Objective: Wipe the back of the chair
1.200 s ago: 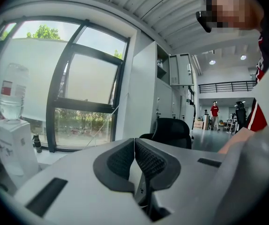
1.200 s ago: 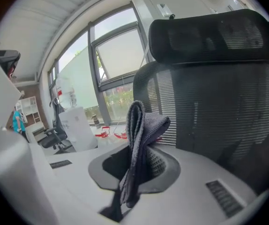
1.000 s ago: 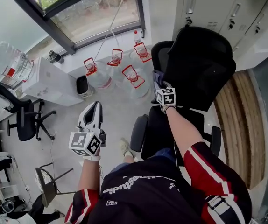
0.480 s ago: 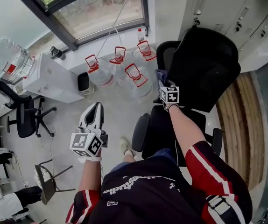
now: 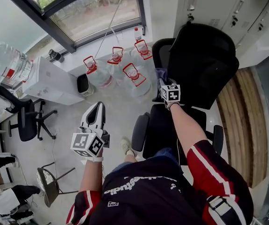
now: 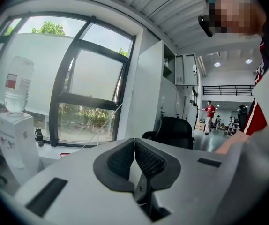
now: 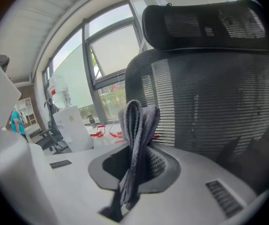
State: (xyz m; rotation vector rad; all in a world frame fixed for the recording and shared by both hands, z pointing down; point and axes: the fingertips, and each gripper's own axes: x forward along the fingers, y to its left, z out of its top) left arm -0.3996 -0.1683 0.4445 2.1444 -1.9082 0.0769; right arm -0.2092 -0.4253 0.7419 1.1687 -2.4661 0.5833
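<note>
The black mesh office chair [image 5: 200, 64] stands right in front of me, its back [image 7: 209, 102] and headrest [image 7: 209, 25] filling the right gripper view. My right gripper [image 5: 161, 81] is shut on a folded grey cloth [image 7: 137, 139], held against the left edge of the chair back; the cloth [image 5: 160, 73] pokes out past the marker cube. My left gripper [image 5: 95, 109] hangs apart at the left over the floor, jaws shut with nothing between them. The left gripper view shows the chair [image 6: 174, 131] at a distance.
Several large water jugs [image 5: 130, 76] stand on the floor under the window, just left of the chair. A white water dispenser [image 5: 45, 81], another black chair [image 5: 24, 118] and a stool [image 5: 48, 182] are at the left. Grey lockers [image 5: 219, 3] lie behind the chair.
My right gripper with the cloth has shifted slightly along the left edge of the chair back. The left gripper has hardly moved.
</note>
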